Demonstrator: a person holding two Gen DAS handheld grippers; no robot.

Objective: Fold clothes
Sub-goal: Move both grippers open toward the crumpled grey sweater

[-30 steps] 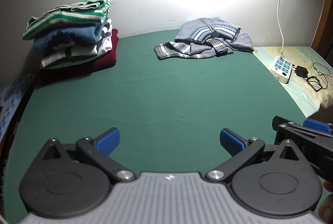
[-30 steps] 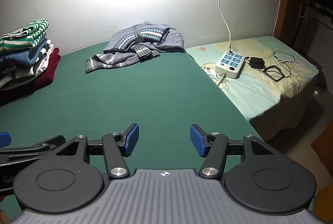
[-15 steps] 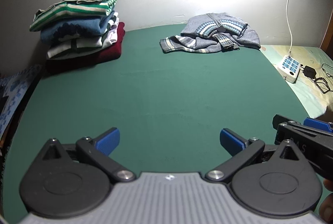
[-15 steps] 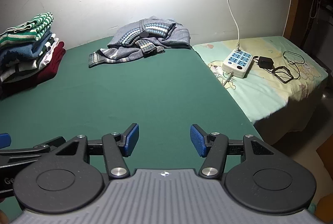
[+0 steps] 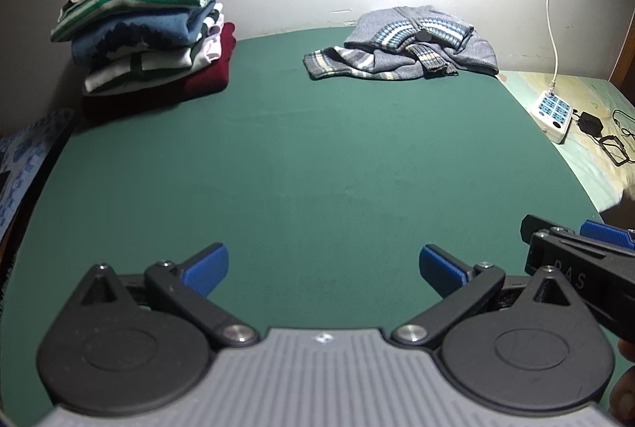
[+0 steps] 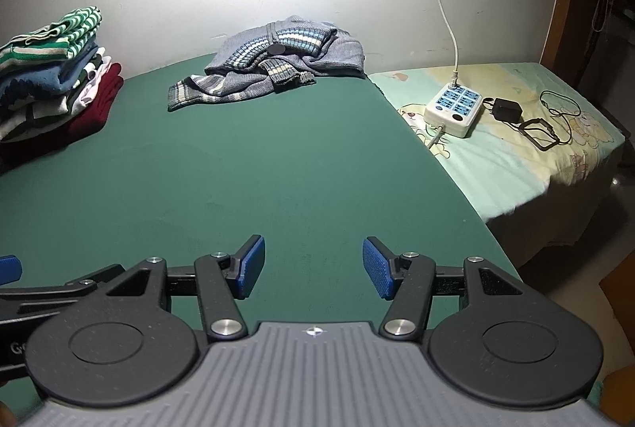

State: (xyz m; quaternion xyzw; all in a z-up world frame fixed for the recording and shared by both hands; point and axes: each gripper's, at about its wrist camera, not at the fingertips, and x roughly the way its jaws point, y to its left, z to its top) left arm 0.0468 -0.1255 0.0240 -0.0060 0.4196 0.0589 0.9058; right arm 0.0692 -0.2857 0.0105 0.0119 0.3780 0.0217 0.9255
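A crumpled grey knitted cardigan [image 5: 401,48] [image 6: 278,64] with blue and cream stripes lies at the far edge of the green cloth [image 5: 309,165] [image 6: 238,165], by the wall. A stack of folded clothes [image 5: 151,38] [image 6: 55,77] stands at the far left, topped by a green-and-white striped piece. My left gripper [image 5: 323,268] hovers open over the near part of the green cloth, nothing between its blue pads. Beside it my right gripper [image 6: 313,266] is also open and empty. Both are well short of the cardigan.
A white power strip [image 6: 454,107] with a cord running up the wall, a black adapter [image 6: 506,109] and cables lie on the pale printed bedsheet [image 6: 516,157] right of the green cloth. The bed's edge drops off at the right. A blue patterned cloth [image 5: 27,149] shows at far left.
Both views have tipped slightly, so the cardigan and the stack sit a little lower and nearer the middle. Both grippers stay open and empty.
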